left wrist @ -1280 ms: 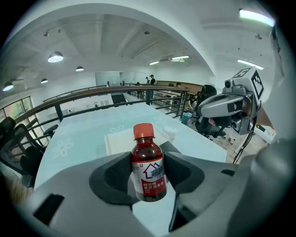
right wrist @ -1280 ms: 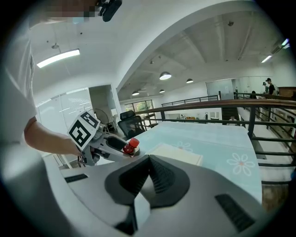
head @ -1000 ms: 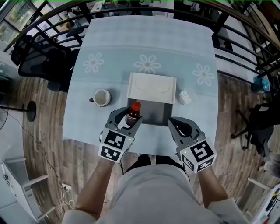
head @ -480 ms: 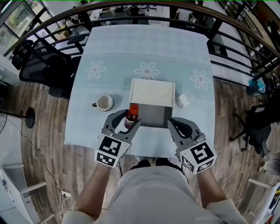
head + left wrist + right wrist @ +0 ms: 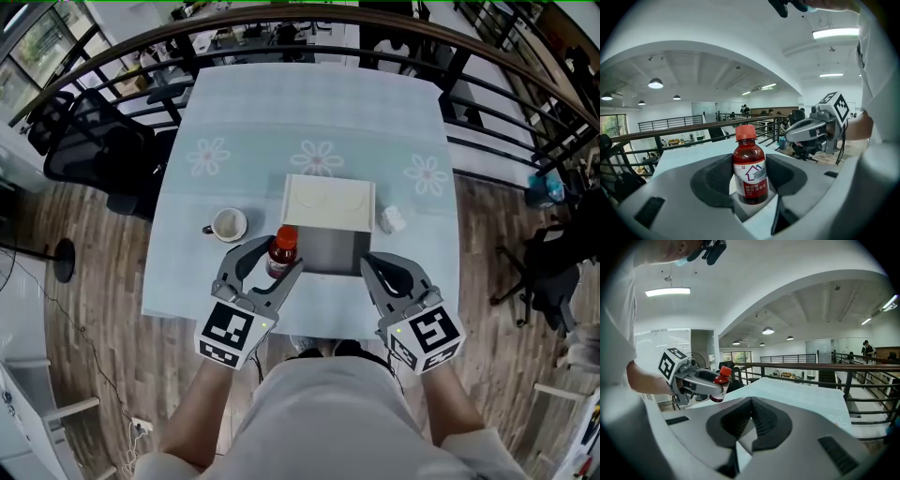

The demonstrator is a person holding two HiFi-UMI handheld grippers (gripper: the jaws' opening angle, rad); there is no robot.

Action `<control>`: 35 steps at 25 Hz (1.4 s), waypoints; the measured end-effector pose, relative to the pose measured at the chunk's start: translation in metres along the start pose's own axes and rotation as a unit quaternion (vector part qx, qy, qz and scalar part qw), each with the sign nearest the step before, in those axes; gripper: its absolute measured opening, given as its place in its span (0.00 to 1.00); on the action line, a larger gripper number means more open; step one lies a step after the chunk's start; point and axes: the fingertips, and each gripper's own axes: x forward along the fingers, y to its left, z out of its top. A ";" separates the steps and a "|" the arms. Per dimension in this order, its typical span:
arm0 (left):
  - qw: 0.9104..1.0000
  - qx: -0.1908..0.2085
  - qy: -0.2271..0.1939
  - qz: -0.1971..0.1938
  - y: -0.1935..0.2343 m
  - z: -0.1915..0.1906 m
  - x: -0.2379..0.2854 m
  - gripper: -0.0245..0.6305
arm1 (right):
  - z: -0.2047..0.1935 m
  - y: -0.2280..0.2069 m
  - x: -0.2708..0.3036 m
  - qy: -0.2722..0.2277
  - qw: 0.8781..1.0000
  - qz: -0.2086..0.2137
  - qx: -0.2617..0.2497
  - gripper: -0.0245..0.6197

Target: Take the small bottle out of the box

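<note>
Two grippers hang over the near edge of the table (image 5: 309, 103), low in the head view. Left of centre stands a white cup (image 5: 228, 224), and just right of it the left gripper (image 5: 274, 259) is clamped on the small bottle (image 5: 282, 249). Its pads press the lower body, and the orange cap stands upright above them. The bottle appears to be out of the box (image 5: 328, 199), just off its near left corner at mid-frame. What remains is probably to set it down on bare cloth. That calls for an even squeeze, a level carry, and a path that misses the cup and the box wall. At lower right, the right gripper (image 5: 371, 265) has its jaws closed together on nothing, free to steady the box.
</note>
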 end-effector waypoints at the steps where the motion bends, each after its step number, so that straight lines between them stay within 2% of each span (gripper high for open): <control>1: 1.000 0.002 -0.005 -0.001 0.000 0.003 -0.002 0.38 | 0.001 0.001 -0.001 -0.001 1.000 0.000 -0.001 0.07; 7: 0.999 0.012 -0.042 -0.016 -0.005 0.016 -0.011 0.38 | 0.006 0.005 -0.002 -0.007 1.000 -0.004 -0.008 0.07; 18: 0.998 0.006 -0.067 -0.021 -0.003 0.021 -0.013 0.38 | 0.008 0.005 0.004 -0.004 1.000 0.000 -0.013 0.07; 35: 0.997 0.007 -0.066 -0.027 0.002 0.020 0.002 0.38 | 0.004 -0.010 0.020 0.002 1.000 0.004 -0.005 0.07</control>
